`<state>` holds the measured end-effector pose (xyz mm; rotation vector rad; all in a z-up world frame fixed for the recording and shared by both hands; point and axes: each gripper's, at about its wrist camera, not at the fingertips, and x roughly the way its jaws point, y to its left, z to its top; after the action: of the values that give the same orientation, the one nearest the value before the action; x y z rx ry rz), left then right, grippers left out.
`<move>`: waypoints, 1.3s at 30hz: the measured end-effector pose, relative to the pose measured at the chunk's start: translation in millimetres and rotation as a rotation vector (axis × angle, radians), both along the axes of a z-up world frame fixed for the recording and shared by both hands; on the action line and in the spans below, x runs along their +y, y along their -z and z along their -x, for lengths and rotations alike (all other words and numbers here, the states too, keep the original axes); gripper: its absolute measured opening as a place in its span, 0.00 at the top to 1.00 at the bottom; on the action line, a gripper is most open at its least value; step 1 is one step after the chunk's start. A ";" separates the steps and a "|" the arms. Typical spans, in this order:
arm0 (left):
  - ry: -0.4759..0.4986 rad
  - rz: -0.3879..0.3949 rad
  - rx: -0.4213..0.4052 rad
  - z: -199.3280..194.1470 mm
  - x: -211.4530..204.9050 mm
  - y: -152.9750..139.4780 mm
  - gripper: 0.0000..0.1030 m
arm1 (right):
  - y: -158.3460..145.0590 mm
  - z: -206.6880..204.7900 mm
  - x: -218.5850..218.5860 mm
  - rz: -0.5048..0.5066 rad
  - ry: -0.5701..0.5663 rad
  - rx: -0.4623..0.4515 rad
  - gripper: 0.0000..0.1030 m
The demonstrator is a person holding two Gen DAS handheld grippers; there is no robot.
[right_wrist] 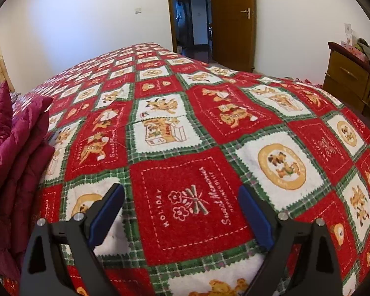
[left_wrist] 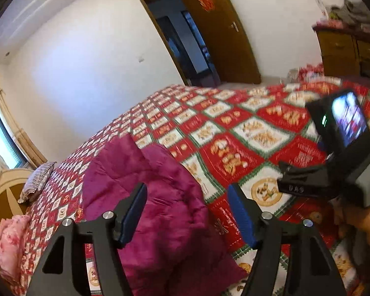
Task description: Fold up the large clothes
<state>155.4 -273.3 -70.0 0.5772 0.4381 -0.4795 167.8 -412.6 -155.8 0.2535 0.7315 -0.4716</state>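
A magenta quilted coat [left_wrist: 157, 197] lies bunched in folds on the bed's red, white and green patchwork blanket [left_wrist: 234, 128]. My left gripper [left_wrist: 187, 192] is open and empty, hovering just above the coat. In the right wrist view the coat [right_wrist: 14, 153] lies at the far left edge. My right gripper [right_wrist: 182, 194] is open and empty over bare blanket [right_wrist: 190, 128], to the right of the coat. The right gripper's body and camera screen [left_wrist: 342, 143] show at the right of the left wrist view.
A striped pillow [left_wrist: 37, 182] and a pink bundle [left_wrist: 9, 244] lie at the head of the bed by a window. An open wooden door [right_wrist: 231, 19] stands beyond the bed. A wooden dresser [right_wrist: 352, 83] with clutter on top stands at the right.
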 end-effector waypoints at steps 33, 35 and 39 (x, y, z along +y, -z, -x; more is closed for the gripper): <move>-0.615 0.231 0.178 -206.2 182.5 35.5 0.19 | -66.1 -165.9 170.1 0.014 -0.349 0.070 0.62; -0.597 0.244 0.199 -211.2 178.8 40.5 0.19 | -50.9 -159.6 157.3 -0.014 -0.323 0.074 0.62; -0.557 0.205 0.194 -212.5 156.9 49.3 0.19 | -37.7 -154.4 144.5 -0.044 -0.299 0.072 0.62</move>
<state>367.9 -116.5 -119.4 0.1928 0.6988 -0.0419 322.2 -268.1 -118.2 0.1647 0.8349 -0.1813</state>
